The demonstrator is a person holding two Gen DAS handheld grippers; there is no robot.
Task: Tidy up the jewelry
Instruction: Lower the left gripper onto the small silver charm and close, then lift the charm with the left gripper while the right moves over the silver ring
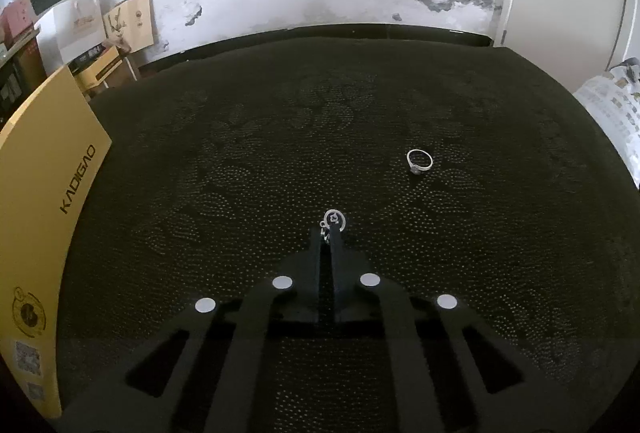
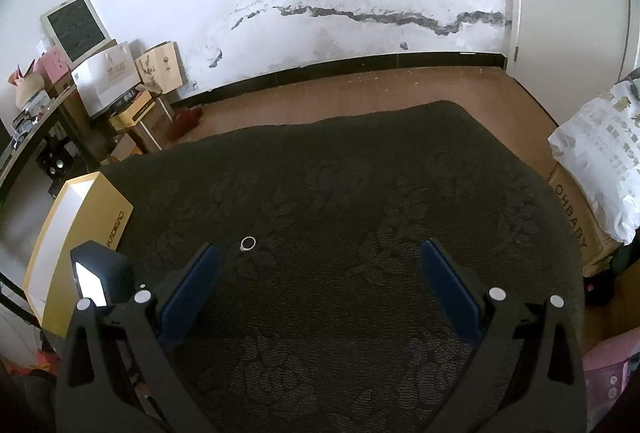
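Tongs first: our left tongs (image 1: 329,229) were pressed together on a small silver pendant (image 1: 333,219), its little ring sticking out past the dark tips, low over the tabletop (image 1: 240,161). We could not tell whether the pendant was lifted clear of the dark patterned cloth or resting on it.

Working left to right in the left wrist view, we saw the yellow box (image 1: 48,201) standing at the left edge of the cloth, well apart from the tongs, with a wide bare stretch of cloth between them. Beyond and to the right of the pendant lay a silver ring (image 1: 419,161), flat on the cloth, apart from the tongs and with open cloth on every side. The far edge of the tabletop ran under a white wall with a dark crack.

In the right wrist view, we saw the same box (image 2: 80,233) at the left edge, open-topped with a white inside, and the body of the left tool just beside it. The ring (image 2: 248,243) lay just beyond the left blue pad (image 2: 192,285). Our right tongs (image 2: 320,257) were spread wide and held nothing. Bare cloth filled the middle and right, up to the rounded right edge, with a cardboard carton (image 2: 576,217) and a white bag beyond it.
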